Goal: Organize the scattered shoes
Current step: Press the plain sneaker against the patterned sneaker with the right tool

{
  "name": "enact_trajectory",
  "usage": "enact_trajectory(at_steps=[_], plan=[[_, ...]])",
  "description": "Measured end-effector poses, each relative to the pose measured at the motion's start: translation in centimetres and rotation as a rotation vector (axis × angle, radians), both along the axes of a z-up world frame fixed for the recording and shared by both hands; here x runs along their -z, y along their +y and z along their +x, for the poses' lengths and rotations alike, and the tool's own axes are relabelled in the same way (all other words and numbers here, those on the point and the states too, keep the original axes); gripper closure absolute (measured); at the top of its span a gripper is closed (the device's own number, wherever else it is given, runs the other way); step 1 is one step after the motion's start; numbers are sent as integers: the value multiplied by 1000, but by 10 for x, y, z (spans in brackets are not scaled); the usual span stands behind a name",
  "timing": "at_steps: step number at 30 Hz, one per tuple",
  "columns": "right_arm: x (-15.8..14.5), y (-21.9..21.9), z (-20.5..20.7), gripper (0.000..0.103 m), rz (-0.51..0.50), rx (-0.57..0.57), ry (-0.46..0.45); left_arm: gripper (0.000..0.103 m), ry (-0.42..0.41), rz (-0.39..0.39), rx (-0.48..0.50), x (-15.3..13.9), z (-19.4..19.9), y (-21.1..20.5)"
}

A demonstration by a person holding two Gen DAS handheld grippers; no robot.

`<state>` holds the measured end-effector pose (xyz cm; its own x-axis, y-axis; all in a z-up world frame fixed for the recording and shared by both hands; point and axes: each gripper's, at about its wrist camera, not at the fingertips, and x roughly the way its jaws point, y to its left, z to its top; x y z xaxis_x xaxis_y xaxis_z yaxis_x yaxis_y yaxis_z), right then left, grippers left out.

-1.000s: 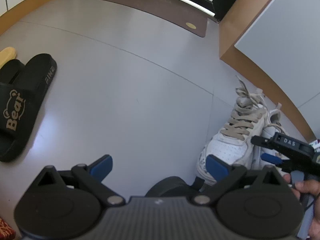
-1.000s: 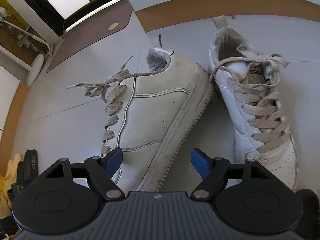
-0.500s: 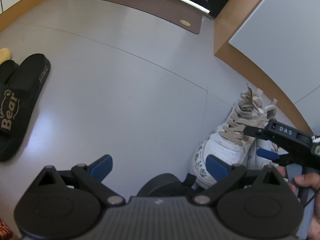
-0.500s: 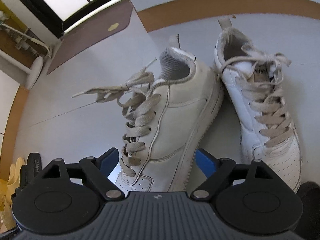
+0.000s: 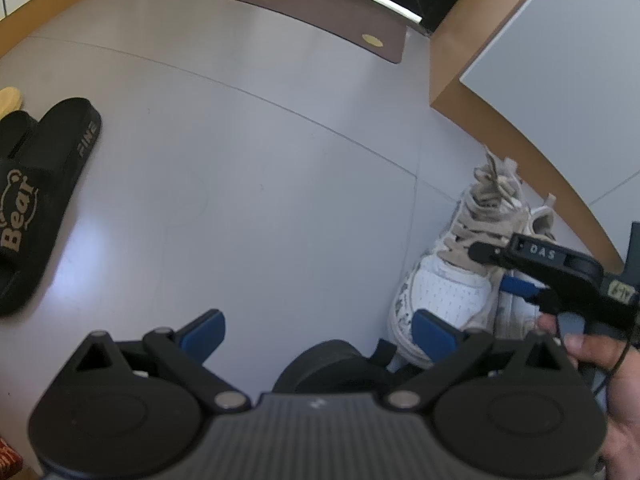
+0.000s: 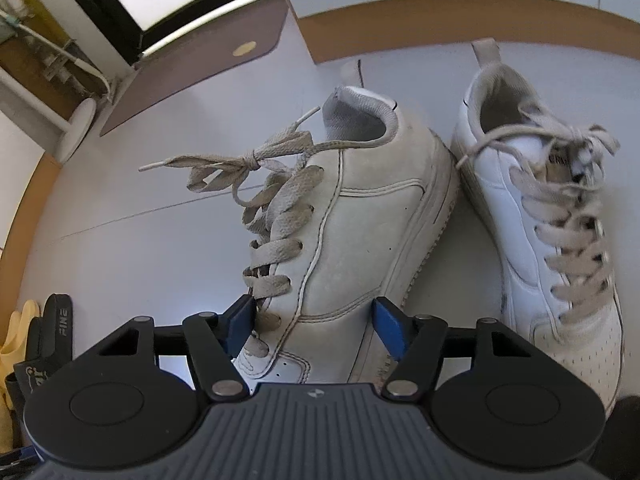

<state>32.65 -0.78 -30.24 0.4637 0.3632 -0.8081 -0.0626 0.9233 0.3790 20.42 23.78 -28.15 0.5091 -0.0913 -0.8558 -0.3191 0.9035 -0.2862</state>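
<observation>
- Sneakers: 2 white ones on grey floor by the wood-trimmed wall; near sneaker [image 6: 352,240] tipped on its side, sole edge touching the upright far sneaker [image 6: 540,216]; toes face the camera.
- Right gripper [image 6: 312,320] straddles the tipped sneaker's forefoot; jaws closing; blue pads close on either side, firm contact not clear, so I count it not yet gripped.
- Left gripper [image 5: 316,328] hangs over bare floor, jaws wide, nothing between them.
- Step, as I judge it: taking hold of the tipped sneaker to stand it beside its mate.
- Next move likely calls for: finish the squeeze across the toe box, roll the sneaker onto its sole, set it parallel to the far one; watch the loose laces [image 6: 224,168] trailing to the side.
- Look: near sneaker greyed and scuffed, beige laces tied in a slack bow; far one cleaner, laces loose.
- Black slides [image 5: 36,200] lie well apart, still to sort.
</observation>
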Motion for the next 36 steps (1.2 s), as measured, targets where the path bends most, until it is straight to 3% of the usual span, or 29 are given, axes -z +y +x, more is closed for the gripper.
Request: enact_trajectory(at_steps=[13, 19, 28, 31, 36], plan=[[13, -9, 23, 36, -50, -17, -36, 2, 9, -6, 3, 3, 0, -1], [12, -19, 21, 14, -93, 72, 29, 2, 3, -9, -5, 3, -1, 2], [15, -28, 11, 12, 16, 116, 55, 2, 9, -8, -1, 3, -2, 4], [7, -14, 4, 8, -33, 86, -8, 2, 12, -6, 2, 5, -1, 2], [12, 6, 7, 6, -76, 57, 34, 2, 18, -4, 2, 5, -1, 3]])
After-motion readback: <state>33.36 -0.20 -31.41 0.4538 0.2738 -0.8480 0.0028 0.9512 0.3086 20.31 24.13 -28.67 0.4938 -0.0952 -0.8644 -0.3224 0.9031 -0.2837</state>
